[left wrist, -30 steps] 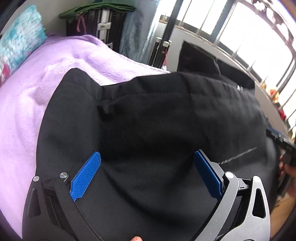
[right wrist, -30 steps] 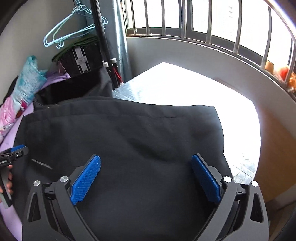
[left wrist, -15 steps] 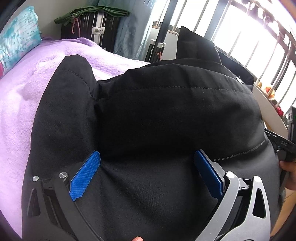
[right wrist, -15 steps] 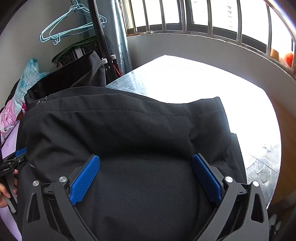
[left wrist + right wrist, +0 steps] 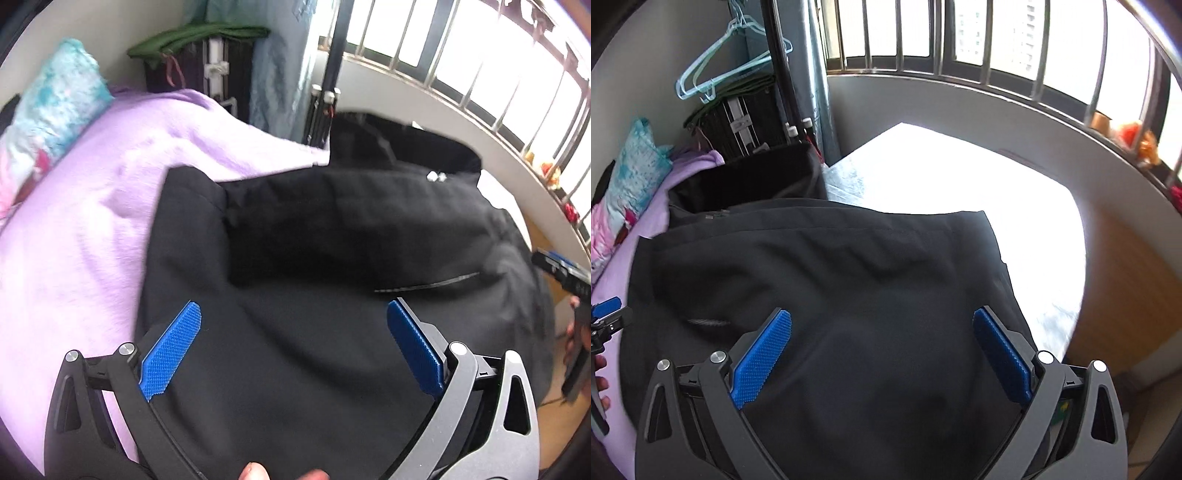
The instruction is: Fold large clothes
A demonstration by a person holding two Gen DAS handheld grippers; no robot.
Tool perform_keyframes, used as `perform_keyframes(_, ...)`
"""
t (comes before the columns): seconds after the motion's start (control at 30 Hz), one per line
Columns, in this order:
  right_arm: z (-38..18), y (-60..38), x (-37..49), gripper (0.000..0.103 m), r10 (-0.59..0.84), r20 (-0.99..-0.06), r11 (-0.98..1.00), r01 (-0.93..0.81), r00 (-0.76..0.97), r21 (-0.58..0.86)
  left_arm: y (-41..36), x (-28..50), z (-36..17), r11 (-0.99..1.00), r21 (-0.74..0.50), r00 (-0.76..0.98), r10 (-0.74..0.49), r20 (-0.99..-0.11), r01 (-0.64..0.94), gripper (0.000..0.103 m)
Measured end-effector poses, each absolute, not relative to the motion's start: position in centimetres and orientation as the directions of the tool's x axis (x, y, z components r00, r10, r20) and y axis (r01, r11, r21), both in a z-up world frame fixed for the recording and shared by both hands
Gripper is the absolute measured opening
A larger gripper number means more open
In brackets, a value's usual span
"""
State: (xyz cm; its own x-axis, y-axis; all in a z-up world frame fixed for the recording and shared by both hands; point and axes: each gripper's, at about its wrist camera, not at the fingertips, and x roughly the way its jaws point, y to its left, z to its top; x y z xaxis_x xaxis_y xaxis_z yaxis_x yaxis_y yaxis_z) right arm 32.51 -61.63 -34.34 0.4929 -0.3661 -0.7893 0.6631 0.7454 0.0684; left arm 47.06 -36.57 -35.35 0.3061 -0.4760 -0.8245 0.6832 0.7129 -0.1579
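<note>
Hovering with both spread-fingered grippers, left (image 5: 293, 347) and right (image 5: 882, 354), gripping nothing, you risked the bulky black fabric jacket (image 5: 332, 258) slipping off the lilac fleece blanket's (image 5: 74, 229) right edge.

Readable text: none that you can make out
Black garment (image 5: 332, 258): you see a pale streak near its right edge, too blurred to read

Setting: home bedroom. Evidence noted: bed with lilac blanket (image 5: 85, 229); patterned pillow (image 5: 48, 122); dark suitcase (image 5: 738, 125) against the wall; plastic hangers (image 5: 713, 74); barred window (image 5: 960, 33) facing tower blocks.
</note>
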Motion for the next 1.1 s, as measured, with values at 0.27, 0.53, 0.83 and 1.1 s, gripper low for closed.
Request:
perform_keyframes(0.27,-29.6,-55.0,27.2,0.097,-0.406,-0.774,0.707,0.703,0.486,0.07,-32.6,41.8,-30.0,0.755,-0.104,0.375,-0.434,-0.819,0.647,0.097)
perform_keyframes(0.53,-22.7,-48.7,21.9,0.097,-0.447,-0.755,0.718,0.696,0.48,0.018,-27.5,36.1,-23.5,0.777,-0.154,0.377,-0.455,-0.807,0.61,0.097)
perform_keyframes(0.83,-13.6,-39.4,16.1,0.097,-0.415,-0.751,0.757,0.653,0.514,0.028,-20.9,29.9,-13.6,0.748,-0.108,0.395,-0.46,-0.795,0.655,0.097)
perform_keyframes(1.1,-7.6,-32.9,12.3,0.097,-0.378,-0.761,0.802,0.598,0.528,0.017,-16.5,24.2,-7.4,0.717,-0.134,0.345,-0.48,-0.807,0.684,0.097)
